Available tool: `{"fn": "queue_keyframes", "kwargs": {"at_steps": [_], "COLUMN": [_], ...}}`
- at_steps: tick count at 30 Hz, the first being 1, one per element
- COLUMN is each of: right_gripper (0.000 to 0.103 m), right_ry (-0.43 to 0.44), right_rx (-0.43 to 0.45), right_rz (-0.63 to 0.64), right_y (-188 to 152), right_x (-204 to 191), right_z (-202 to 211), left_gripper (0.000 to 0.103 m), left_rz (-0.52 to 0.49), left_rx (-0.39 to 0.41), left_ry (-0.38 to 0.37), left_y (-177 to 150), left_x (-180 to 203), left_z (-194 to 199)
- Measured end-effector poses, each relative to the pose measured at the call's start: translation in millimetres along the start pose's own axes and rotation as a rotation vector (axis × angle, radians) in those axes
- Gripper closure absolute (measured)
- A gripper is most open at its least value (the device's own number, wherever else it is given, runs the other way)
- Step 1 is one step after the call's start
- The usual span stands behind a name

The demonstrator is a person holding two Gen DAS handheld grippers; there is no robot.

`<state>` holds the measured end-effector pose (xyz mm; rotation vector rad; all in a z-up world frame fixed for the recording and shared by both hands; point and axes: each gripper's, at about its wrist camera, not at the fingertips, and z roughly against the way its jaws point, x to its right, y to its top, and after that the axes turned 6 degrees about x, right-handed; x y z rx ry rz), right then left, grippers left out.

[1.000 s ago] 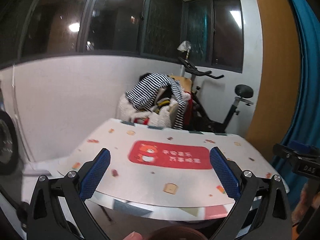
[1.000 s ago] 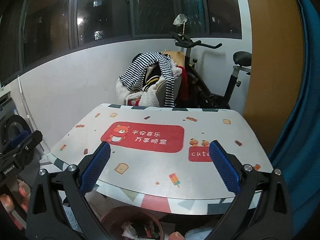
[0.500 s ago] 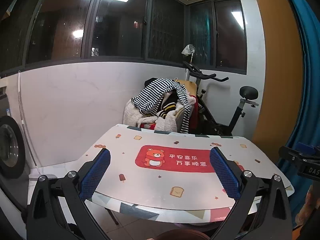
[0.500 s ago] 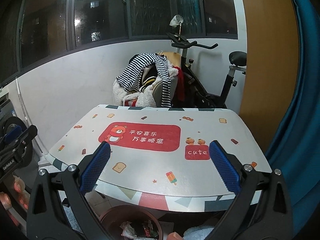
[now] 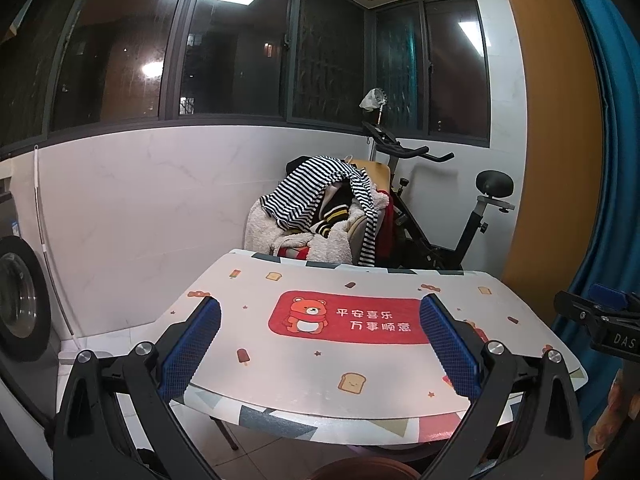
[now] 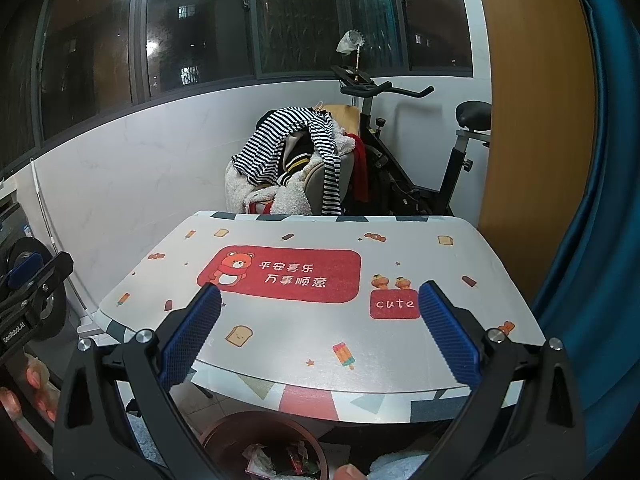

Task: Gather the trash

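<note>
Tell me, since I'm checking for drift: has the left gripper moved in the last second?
Yes. The left gripper has tilted upward: the table sits lower in its view and the window fills more.

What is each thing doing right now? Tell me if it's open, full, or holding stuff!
left gripper: open, holding nothing.
right gripper: open, holding nothing.
trash bin: on the floor below the table's near edge, with wrappers inside.
table: no loose items on its printed top.
chair: piled with clothes, striped shirt on top.
exercise bike: standing unused by the wall.
</note>
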<state>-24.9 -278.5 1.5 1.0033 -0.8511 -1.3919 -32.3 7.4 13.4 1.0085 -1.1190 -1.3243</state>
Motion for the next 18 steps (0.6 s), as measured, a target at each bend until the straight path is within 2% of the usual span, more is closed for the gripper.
{"fn": "queue_keyframes", "kwargs": {"at_steps": [18], "right_gripper": [0.006], "right_ry": [0.004], "right_rx": [-0.002], "right_rz": [-0.012], "right_y": [-0.5], "right_x": [-1.5], "right_z": [0.4], "left_gripper": [0.006], "left_rz": [-0.018], "left_rx": [-0.014], "left_ry": [0.018], "left_y": [1.2], "left_x": [-1.1], "left_z": [-4.5]}}
